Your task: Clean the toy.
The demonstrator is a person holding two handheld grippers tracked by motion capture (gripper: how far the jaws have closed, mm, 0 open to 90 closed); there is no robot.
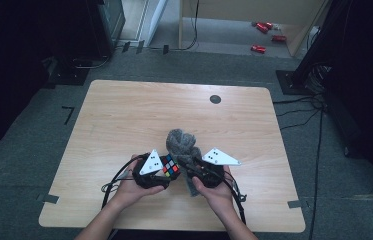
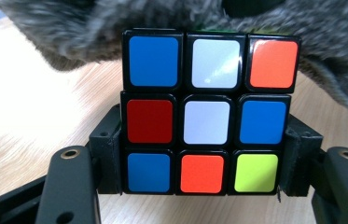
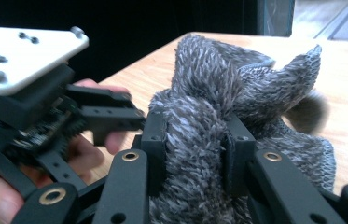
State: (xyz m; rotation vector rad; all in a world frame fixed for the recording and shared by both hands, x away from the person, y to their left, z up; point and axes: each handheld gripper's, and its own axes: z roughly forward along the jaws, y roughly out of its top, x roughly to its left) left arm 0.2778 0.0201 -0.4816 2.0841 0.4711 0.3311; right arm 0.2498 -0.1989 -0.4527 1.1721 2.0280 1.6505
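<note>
Above the tabletop (image 1: 124,115) we hold the puzzle cube (image 2: 206,112) in our left tongs (image 1: 170,167), grey cloth (image 3: 218,116) pinched in our right tongs (image 3: 195,149); wiping looks barely begun.

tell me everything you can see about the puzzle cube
The cube is a three-by-three puzzle cube with a black frame and glossy stickers, scrambled: the face toward the left gripper's camera reads blue, white, orange; red, white, blue; blue, orange, yellow-green. It is clamped at its lower sides between the left gripper's black jaws, held above the table. The grey fuzzy cloth hangs right behind it.
</note>
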